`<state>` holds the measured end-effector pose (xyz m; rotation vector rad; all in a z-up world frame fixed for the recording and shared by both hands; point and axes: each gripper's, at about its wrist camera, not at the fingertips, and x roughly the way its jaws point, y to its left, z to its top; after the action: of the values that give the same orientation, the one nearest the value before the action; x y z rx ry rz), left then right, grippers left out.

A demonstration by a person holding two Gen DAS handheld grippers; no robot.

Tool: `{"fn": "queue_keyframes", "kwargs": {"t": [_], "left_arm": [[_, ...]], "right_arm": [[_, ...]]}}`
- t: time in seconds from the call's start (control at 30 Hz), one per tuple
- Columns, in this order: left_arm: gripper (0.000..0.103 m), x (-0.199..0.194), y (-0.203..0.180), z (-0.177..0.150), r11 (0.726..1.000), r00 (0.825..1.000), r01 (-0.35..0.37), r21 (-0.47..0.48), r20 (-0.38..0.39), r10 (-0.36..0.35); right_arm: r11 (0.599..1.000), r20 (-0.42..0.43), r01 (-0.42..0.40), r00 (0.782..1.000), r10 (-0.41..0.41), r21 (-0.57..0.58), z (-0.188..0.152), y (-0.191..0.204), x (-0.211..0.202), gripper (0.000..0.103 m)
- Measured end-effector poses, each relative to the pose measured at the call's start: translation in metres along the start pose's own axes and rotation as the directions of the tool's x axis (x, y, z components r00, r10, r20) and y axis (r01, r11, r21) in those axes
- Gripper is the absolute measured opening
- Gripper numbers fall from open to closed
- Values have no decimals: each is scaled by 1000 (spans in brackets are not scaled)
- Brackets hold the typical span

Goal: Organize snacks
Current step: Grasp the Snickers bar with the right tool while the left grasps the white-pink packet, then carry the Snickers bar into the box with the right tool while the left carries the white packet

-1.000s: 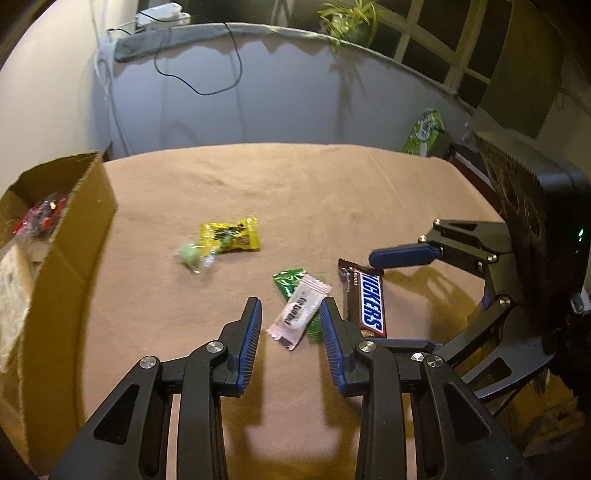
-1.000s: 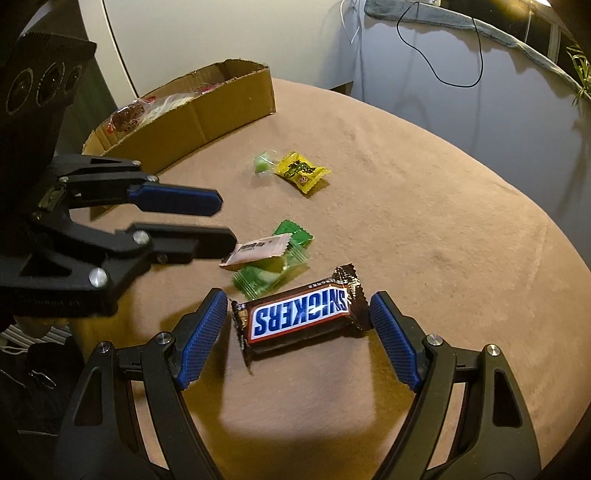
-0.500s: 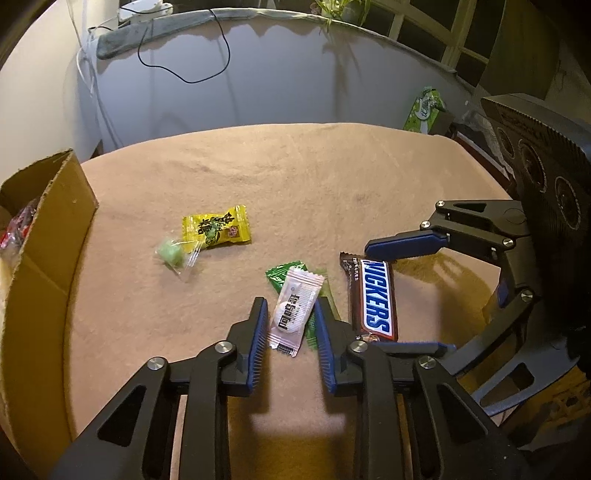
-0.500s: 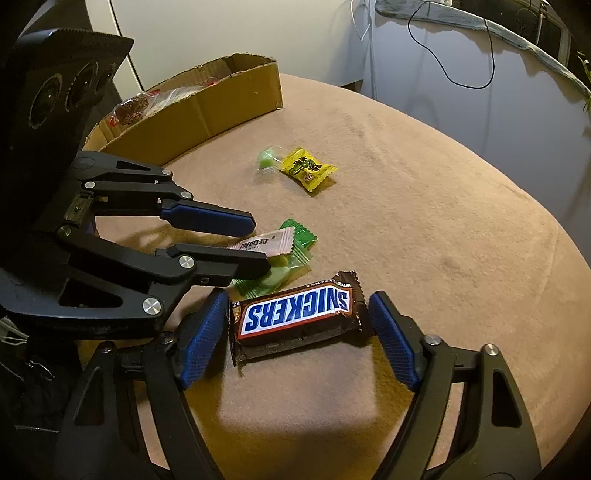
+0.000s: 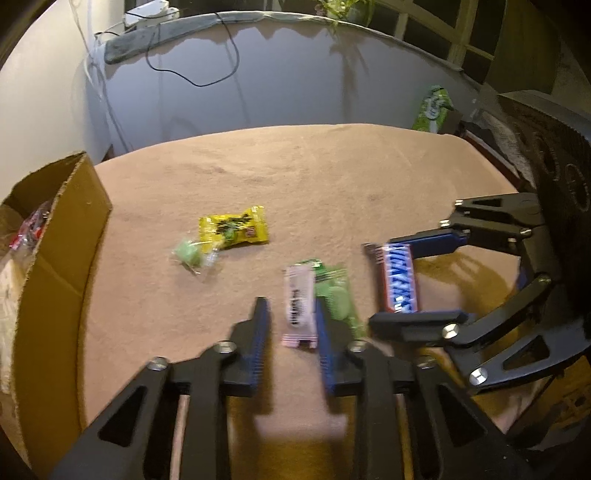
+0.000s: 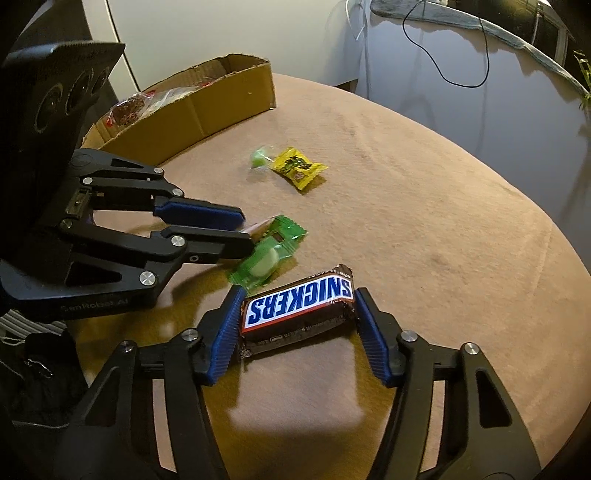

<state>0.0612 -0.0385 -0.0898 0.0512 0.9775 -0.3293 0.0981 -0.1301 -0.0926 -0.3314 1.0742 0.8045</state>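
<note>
Grey wall is seen behind the brown-covered counter; black cable hangs down it; gridded window upper right.

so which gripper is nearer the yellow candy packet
Left. The left gripper sits around the pink-white sachet, nearer the yellow candy packet; the right gripper, jaws closing on the Snickers bar, lies farther off.

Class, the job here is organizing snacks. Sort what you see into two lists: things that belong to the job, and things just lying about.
Belongs to the job:
Snickers bar
pink-white sachet
green candy packet
yellow candy packet
small green sweet
cardboard box

Just lying about:
black cable
potted plant
green bag
</note>
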Motion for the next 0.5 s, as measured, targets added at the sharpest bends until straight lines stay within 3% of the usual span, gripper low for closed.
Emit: {"fn": "queue_keyframes", "kwargs": {"t": [0.13, 0.27, 0.5], "left_arm": [[32, 5, 0, 1, 1000, 1000, -3, -9, 3, 3], [18, 11, -5, 2, 1000, 1000, -20, 13, 4, 20], [17, 9, -2, 1, 999, 999, -41, -16, 13, 41]], "right_arm": [[999, 3, 21, 1000, -21, 24, -3, -8, -3, 60], [999, 8, 23, 1000, -24, 45, -6, -15, -6, 59], [998, 30, 26, 999, -28, 60, -7, -17, -11, 59]]}}
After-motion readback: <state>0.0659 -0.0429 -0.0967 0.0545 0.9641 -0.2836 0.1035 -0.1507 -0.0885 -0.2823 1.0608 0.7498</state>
